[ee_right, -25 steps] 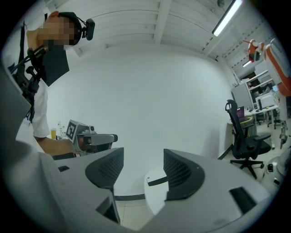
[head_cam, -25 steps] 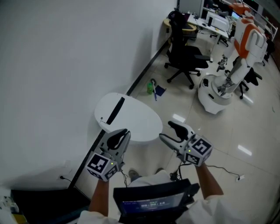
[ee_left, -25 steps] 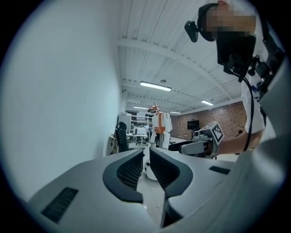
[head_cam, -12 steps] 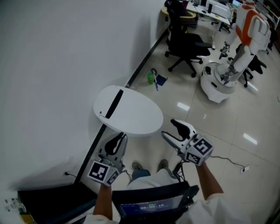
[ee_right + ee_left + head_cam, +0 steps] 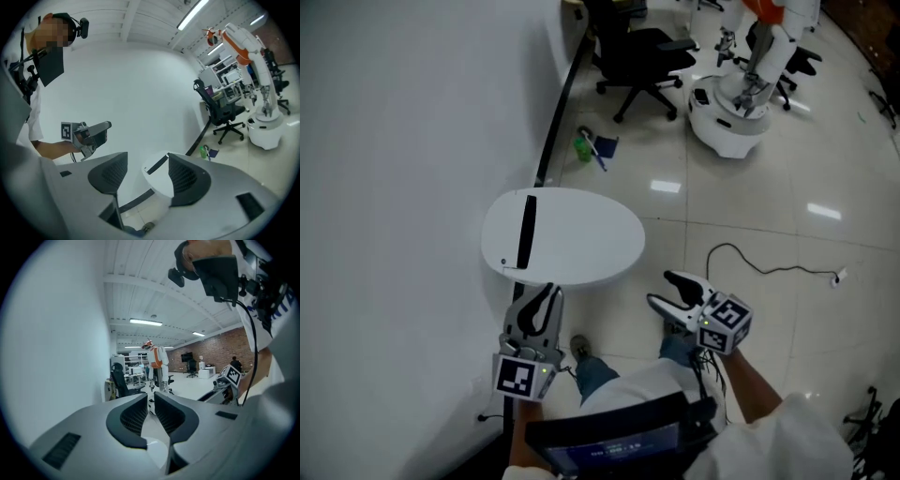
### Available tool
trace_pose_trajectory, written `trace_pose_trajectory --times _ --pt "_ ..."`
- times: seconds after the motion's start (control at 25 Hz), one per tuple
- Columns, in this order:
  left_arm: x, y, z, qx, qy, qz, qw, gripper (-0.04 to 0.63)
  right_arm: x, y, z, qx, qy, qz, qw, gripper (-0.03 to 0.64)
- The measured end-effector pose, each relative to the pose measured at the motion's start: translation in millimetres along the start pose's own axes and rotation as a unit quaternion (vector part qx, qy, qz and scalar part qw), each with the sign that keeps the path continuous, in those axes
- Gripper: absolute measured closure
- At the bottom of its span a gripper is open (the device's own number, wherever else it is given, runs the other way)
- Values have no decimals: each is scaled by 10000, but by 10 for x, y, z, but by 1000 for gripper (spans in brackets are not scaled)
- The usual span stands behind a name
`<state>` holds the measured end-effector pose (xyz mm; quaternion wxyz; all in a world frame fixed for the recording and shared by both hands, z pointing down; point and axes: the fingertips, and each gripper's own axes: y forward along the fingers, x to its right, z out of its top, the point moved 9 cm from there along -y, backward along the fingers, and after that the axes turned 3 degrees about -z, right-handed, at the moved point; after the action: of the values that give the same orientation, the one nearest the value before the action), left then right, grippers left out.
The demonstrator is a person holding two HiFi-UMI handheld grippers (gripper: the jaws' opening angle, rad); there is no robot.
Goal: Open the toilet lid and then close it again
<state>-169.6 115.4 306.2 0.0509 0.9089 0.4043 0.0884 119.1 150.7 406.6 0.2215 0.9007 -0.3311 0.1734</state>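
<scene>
- A plain white wall fills the left side of the room, with a black skirting strip along its foot.
- A glossy pale tiled floor covers the rest and shows bright reflections of the ceiling lights.
- In the left gripper view a red-brown brick wall closes the far end of the room under a white ribbed ceiling with a long strip light.
- A white-and-orange robot on a round white base stands far right.
- A black wheeled office chair stands just left of it, near the wall.
- The white oval toilet lid lies down flat against the left wall, just beyond both grippers. A black strip crosses it near the wall side.
- The left gripper is near the wall at the lid's near edge. Its jaws stand a narrow slit apart, with nothing in it.
- The right gripper is right of the lid's near edge and apart from it. Its jaws are spread wide and empty, and its own view shows the lid beyond the gap.
- A thin black cable curls over the floor on the right.
- A small green bottle lies by the skirting beyond the lid, with a small blue item just beside it.
</scene>
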Motion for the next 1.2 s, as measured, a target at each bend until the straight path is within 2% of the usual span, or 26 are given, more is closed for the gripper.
trace_pose_trajectory --times 0.12,0.2,0.32,0.4,0.56,0.68,0.8,0.92,1.08,1.2 --pt "-437 -169 -199 -87 259 -461 9986 555 -287 258 -289 88 571 -544 9968 341" --pt "-707 -288 -361 -218 381 -815 9957 555 -497 477 -519 265 1142 -888 9891 341" --pt "-990 -379 -609 -241 469 -1327 9897 555 -722 811 -931 621 2066 -1264 9682 341" --pt "-1066 -376 -736 -231 343 -1463 9884 555 -717 997 -1187 870 2538 -1327 9542 341" --pt "-1052 -248 -1124 -188 123 -1660 9859 555 -487 1337 -1841 1222 3260 -1568 9242 339" --pt "-1021 -65 -1500 -125 52 -1833 9830 555 -147 1631 -2355 1562 3707 -1685 8999 324" --pt "-966 139 -1870 -94 -31 -1941 9809 555 261 1966 -2817 1903 3986 -1657 8817 276" --pt "-871 286 -2244 -111 -145 -2002 9796 555 653 2265 -3181 2018 4054 -1632 8765 230" --pt "-782 380 -2699 -304 -263 -2128 9763 555 1006 2582 -3535 2278 4236 -1428 8650 229" --pt "-687 505 -2947 -445 -322 -2140 9753 555 1238 2619 -3719 2451 4302 -1443 8568 229"
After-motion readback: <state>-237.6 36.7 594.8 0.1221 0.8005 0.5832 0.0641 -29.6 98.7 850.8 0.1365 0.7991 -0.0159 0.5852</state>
